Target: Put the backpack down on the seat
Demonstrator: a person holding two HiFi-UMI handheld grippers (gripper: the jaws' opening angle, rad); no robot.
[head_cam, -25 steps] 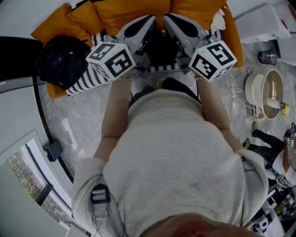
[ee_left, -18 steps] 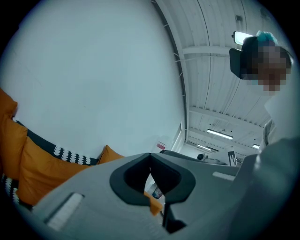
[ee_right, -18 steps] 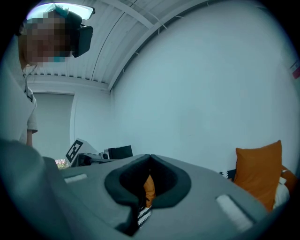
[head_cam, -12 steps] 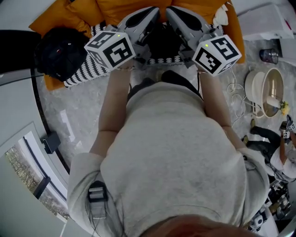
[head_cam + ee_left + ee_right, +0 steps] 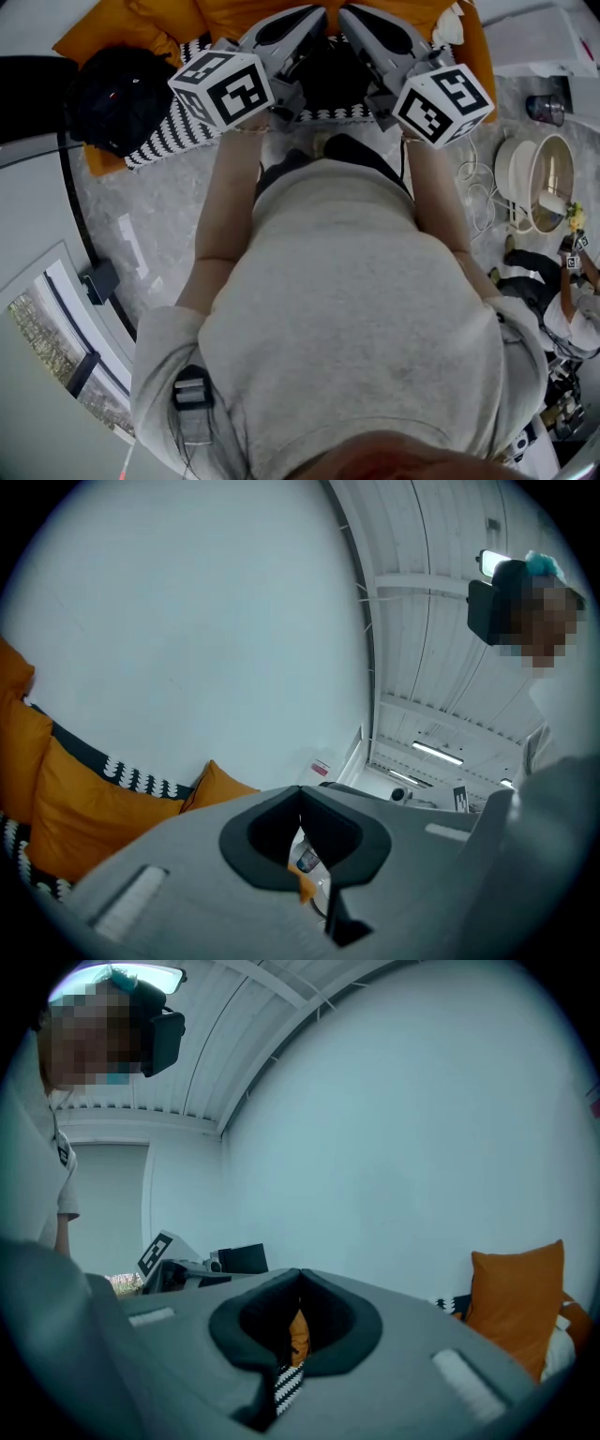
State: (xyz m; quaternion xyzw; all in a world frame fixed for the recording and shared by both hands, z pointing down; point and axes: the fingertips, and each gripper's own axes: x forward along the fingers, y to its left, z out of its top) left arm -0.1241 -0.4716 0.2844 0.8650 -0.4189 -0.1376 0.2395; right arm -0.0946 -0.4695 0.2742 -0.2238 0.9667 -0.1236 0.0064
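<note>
An orange sofa seat [image 5: 112, 159] with a black-and-white patterned blanket [image 5: 169, 141] lies ahead in the head view. A black, backpack-like bag [image 5: 108, 94] rests at its left end. A second dark bulky shape [image 5: 330, 80] lies on the blanket beneath the two grippers; I cannot tell what it is. My left gripper [image 5: 309, 19] and right gripper [image 5: 349, 17] hover side by side above it, both shut with nothing between the jaws. The left gripper view shows tips [image 5: 300, 789] meeting before a pale wall. In the right gripper view the tips [image 5: 300, 1274] meet the same way.
Orange cushions [image 5: 272, 14] line the sofa back. To the right stand a round white table with a bowl [image 5: 544, 187], loose cables [image 5: 483, 202] and a pale box [image 5: 539, 37]. Grey marbled floor [image 5: 150, 244] lies in front; another person's sleeve [image 5: 562, 309] shows at the right edge.
</note>
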